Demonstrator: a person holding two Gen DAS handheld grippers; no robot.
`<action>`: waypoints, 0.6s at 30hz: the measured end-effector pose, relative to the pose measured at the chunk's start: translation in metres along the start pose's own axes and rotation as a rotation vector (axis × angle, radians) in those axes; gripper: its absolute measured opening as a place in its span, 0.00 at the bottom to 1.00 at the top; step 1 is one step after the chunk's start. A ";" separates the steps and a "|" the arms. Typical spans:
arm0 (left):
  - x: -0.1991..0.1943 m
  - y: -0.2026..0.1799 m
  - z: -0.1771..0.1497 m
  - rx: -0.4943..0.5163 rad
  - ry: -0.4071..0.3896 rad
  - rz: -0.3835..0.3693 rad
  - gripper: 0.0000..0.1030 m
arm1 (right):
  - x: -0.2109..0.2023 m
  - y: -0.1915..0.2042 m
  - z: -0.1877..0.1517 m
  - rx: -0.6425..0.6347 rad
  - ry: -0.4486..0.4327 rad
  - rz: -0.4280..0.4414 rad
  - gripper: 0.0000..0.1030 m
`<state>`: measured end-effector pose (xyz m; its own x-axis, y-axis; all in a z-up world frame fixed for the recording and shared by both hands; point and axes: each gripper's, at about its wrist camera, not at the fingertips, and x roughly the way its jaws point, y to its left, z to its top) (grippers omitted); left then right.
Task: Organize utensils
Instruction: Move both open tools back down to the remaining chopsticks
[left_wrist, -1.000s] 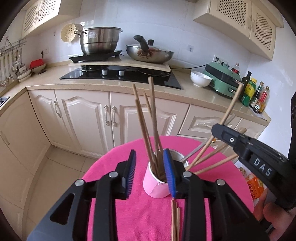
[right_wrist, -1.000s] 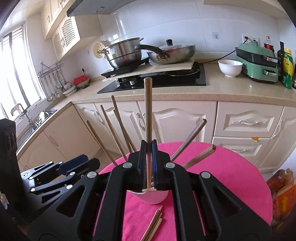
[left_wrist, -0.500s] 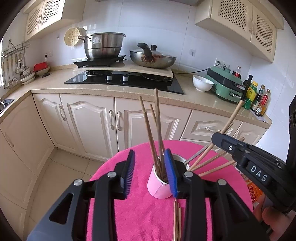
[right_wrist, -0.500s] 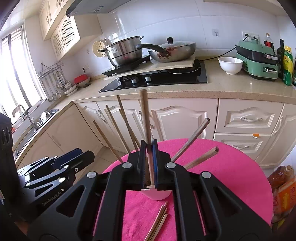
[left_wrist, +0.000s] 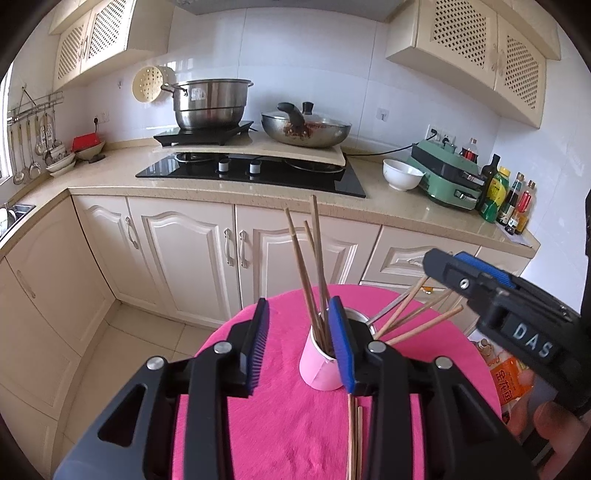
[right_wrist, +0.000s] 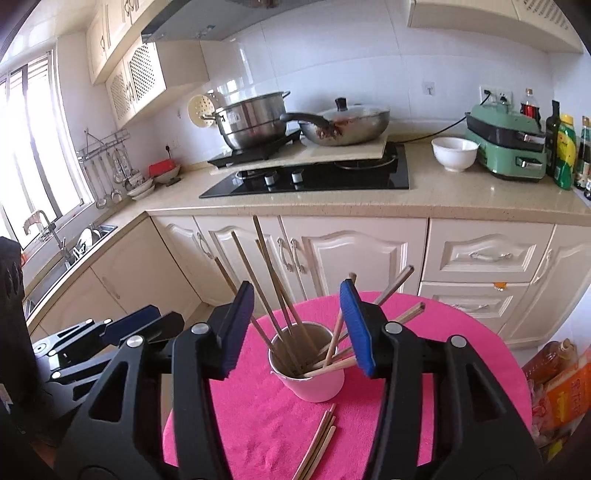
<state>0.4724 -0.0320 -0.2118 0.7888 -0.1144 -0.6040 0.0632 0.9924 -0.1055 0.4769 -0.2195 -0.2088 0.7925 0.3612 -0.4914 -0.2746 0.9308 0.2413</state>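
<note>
Most chopsticks (right_wrist: 280, 295) already stand in my pink cup (right_wrist: 314, 384) on the table (right_wrist: 258, 424); a few loose chopsticks (right_wrist: 317, 443) remain beside it. Right gripper (right_wrist: 299, 328) just opened, empty; left gripper (left_wrist: 297, 350) half open, empty.

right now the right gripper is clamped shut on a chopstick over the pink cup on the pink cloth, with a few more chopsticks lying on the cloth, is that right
Not quite: the right gripper is open, not clamped. Its jaws have just been opening and grip nothing; the chopsticks stand loose in the pink cup, as the right wrist view shows. The rest holds: the cup sits on the pink cloth, and a few loose chopsticks lie on it.
</note>
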 end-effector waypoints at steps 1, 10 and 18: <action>-0.003 -0.001 0.001 0.001 -0.002 0.000 0.32 | -0.004 0.001 0.001 -0.001 -0.008 -0.002 0.48; -0.029 -0.011 -0.006 0.038 -0.016 -0.009 0.33 | -0.046 0.012 -0.004 -0.002 -0.047 -0.056 0.51; -0.027 -0.029 -0.038 0.081 0.072 -0.049 0.36 | -0.067 0.002 -0.040 0.052 -0.004 -0.109 0.51</action>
<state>0.4260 -0.0590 -0.2228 0.7376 -0.1630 -0.6552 0.1522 0.9856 -0.0739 0.4013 -0.2398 -0.2084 0.8185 0.2578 -0.5134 -0.1582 0.9603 0.2300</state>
